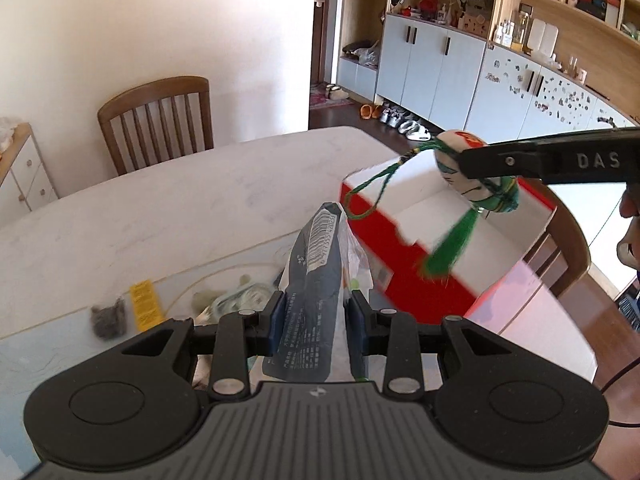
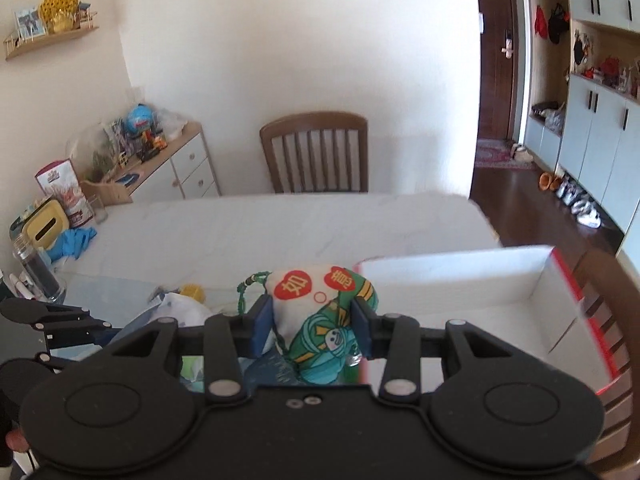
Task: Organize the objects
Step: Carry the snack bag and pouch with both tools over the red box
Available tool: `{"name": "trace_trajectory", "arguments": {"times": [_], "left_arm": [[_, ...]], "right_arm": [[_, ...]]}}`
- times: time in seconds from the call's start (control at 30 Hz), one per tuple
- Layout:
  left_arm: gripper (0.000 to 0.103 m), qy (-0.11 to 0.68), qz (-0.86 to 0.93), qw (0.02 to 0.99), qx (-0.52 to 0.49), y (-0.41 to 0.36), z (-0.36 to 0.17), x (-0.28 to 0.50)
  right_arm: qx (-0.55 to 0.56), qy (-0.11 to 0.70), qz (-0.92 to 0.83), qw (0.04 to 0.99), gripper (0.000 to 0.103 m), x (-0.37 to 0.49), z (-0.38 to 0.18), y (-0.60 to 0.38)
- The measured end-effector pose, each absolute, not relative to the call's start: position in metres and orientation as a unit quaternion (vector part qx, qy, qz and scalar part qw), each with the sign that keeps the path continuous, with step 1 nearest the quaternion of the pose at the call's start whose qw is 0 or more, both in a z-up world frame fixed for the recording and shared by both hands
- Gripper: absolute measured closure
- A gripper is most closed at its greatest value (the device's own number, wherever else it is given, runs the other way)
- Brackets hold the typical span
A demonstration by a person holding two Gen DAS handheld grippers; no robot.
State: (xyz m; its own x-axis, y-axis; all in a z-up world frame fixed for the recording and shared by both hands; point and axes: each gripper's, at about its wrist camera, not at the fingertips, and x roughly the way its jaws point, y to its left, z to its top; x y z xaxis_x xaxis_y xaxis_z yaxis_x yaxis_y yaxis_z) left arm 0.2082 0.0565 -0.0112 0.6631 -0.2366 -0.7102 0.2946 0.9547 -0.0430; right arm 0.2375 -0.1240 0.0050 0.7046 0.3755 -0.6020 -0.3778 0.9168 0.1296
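Note:
My left gripper [image 1: 316,312] is shut on a grey packet with a barcode [image 1: 316,276] and holds it upright above the table. My right gripper [image 2: 312,322] is shut on a white and green cloth sachet [image 2: 320,312] with a green cord and tassel. In the left wrist view the sachet [image 1: 472,176] hangs above the red box with a white inside [image 1: 436,216], and the tassel dangles over the box's near wall. The right gripper [image 1: 476,162] comes in from the right. The box [image 2: 480,292] lies to the right of the sachet.
A white marble table [image 1: 180,208] carries a yellow tag [image 1: 146,306], a grey scrap [image 1: 108,320] and several small bags [image 1: 236,300]. Wooden chairs [image 2: 316,152] stand at the far side and at the right [image 1: 560,248]. A glass jar [image 2: 36,268] and a blue cloth [image 2: 74,240] lie left.

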Motion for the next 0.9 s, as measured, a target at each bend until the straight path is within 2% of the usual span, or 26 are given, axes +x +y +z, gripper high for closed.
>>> {"name": "trace_trajectory", "arguments": {"times": [0.43, 0.9], "left_arm": [[0.07, 0.39, -0.145, 0.908, 0.053, -0.046, 0.002, 0.262], [0.069, 0.419, -0.151, 0.889, 0.108, -0.138, -0.039, 0.31]], "right_arm": [[-0.013, 0.307, 0.181, 0.934, 0.062, 0.269, 0.004, -0.22], [-0.014, 0.344, 0.163, 0.924, 0.062, 0.306, -0.045, -0.275]]}}
